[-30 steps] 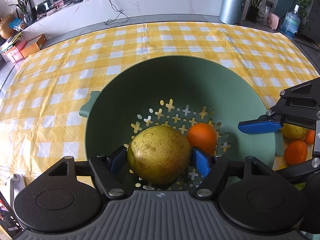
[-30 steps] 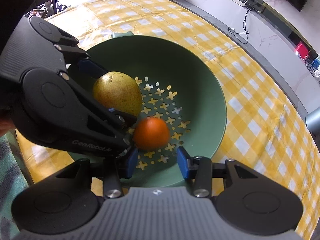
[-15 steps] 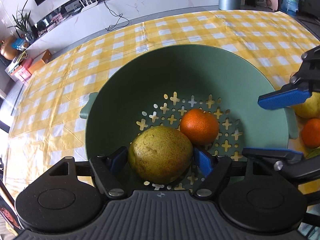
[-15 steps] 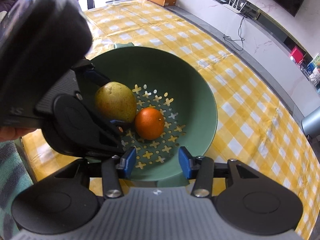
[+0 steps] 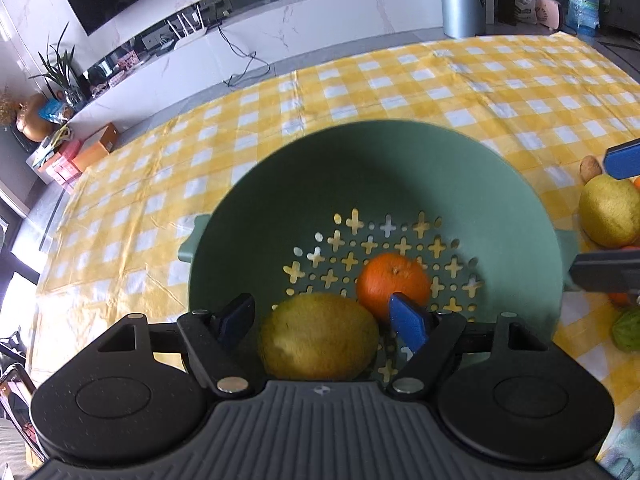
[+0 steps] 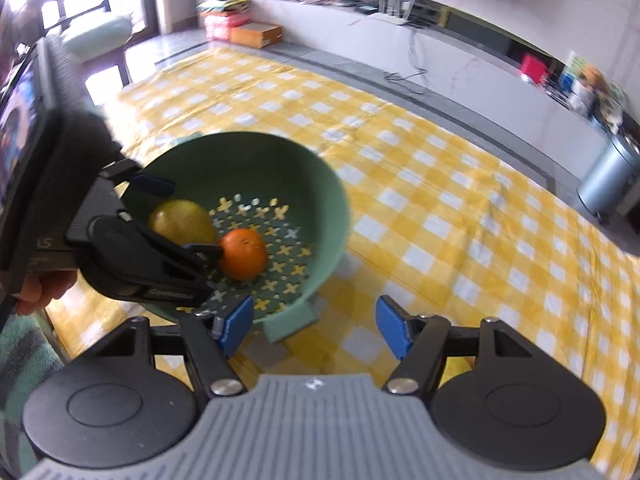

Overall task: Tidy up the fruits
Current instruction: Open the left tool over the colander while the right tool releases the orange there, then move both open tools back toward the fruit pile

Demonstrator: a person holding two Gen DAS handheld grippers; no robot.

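A green colander bowl (image 5: 400,168) sits on the yellow checked cloth; it also shows in the right wrist view (image 6: 280,168). In it lie a yellow-green pear (image 5: 318,336) and an orange (image 5: 392,280), touching side by side. My left gripper (image 5: 324,320) is open, with its pads spread on either side of the pear and gaps showing. In the right wrist view the pear (image 6: 180,220) and orange (image 6: 244,254) lie by the left gripper (image 6: 180,220). My right gripper (image 6: 312,330) is open and empty, back from the bowl's near rim.
To the right of the bowl lie another pear (image 5: 610,216), a small brown fruit (image 5: 591,168), a green fruit (image 5: 628,328) and part of an orange. The right gripper's blue pads (image 5: 624,158) show at the right edge. A low white counter and a metal bin (image 5: 462,2) stand beyond the cloth.
My left gripper has opened off the pear, which now rests in the bowl beside the orange. My right gripper has pulled back and away from the bowl.
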